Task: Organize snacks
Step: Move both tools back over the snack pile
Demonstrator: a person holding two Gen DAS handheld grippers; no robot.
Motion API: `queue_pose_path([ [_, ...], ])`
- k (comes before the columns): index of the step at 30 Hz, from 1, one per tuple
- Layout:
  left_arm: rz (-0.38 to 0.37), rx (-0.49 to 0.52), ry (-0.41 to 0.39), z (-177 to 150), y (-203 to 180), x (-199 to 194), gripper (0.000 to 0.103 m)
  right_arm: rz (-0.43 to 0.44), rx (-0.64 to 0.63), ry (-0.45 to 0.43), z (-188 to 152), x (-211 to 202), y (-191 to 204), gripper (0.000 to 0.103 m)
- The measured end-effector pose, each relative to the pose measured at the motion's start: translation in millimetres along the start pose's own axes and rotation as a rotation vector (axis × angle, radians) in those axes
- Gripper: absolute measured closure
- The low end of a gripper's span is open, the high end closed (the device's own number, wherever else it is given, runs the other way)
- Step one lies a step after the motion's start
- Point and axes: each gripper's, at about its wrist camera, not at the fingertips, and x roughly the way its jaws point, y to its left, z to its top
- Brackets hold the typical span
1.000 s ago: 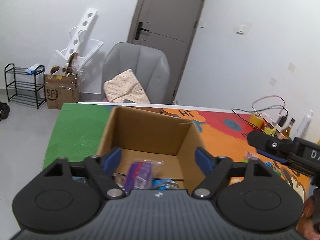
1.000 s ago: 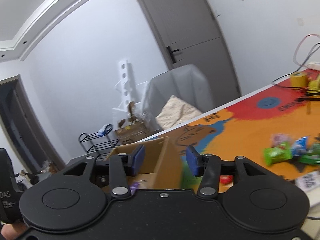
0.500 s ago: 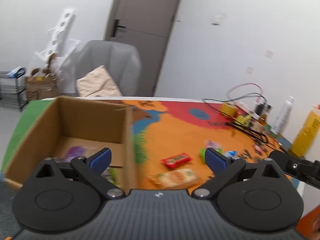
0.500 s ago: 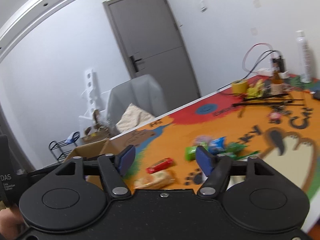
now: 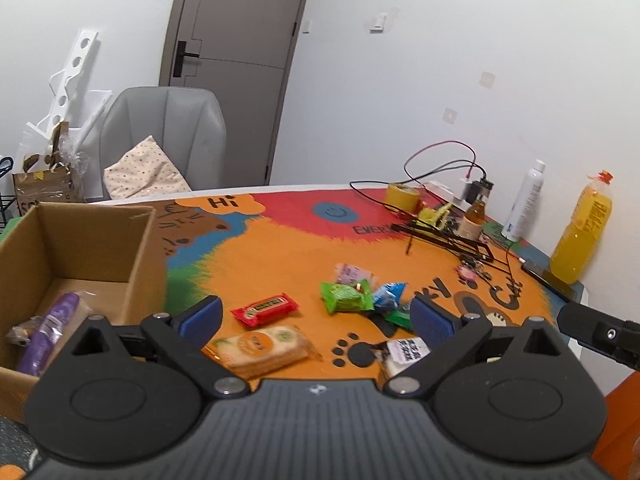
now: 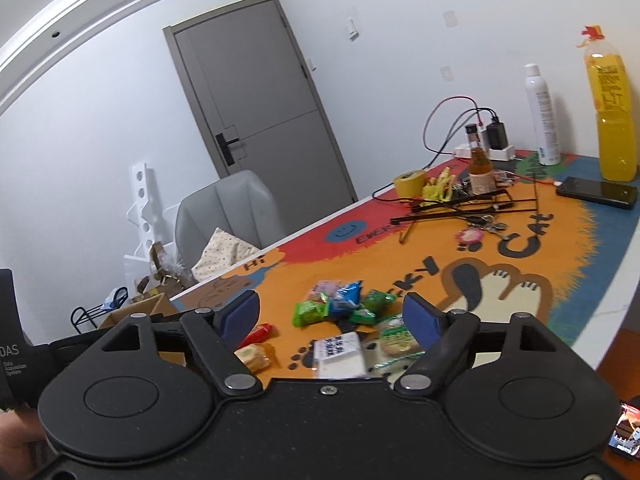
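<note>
A cardboard box [image 5: 80, 240] stands at the table's left, with a purple packet [image 5: 52, 332] and other snacks inside. Loose snacks lie on the orange mat: a red bar [image 5: 265, 309], an orange cracker pack [image 5: 262, 346], a green packet [image 5: 345, 297], a blue packet [image 5: 388, 294] and a white packet [image 5: 404, 352]. My left gripper [image 5: 316, 320] is open and empty above the cracker pack. My right gripper [image 6: 331, 316] is open and empty over the white packet [image 6: 340, 354], with the green packets [image 6: 310, 312] just beyond.
At the table's far right stand a yellow tape roll [image 5: 402, 196], a small brown bottle [image 5: 474, 220], a white spray can [image 5: 524, 200], an orange juice bottle [image 5: 580, 228], cables, black rods [image 5: 448, 240] and a phone [image 6: 596, 192]. A grey chair [image 5: 164, 136] stands behind the table.
Both grippers have swung right, from over the box to over the loose snacks. Both jaws have opened wider. Nothing was picked up.
</note>
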Motion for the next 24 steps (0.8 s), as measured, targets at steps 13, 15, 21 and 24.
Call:
queue_pose_path([
  [13,-0.026,0.063,0.063,-18,-29,29,0.004,-0.019,0.055,0.062,-25,25,-49,0.023],
  [15,-0.03,0.064,0.07,-20,-31,36,0.004,-0.01,0.053,0.077,-28,34,-51,0.024],
  [21,-0.047,0.062,0.112,-25,-33,60,0.007,-0.002,0.059,0.116,-32,62,-57,0.032],
  [24,-0.057,0.068,0.134,-28,-37,71,0.009,-0.011,0.065,0.135,-33,75,-62,0.036],
])
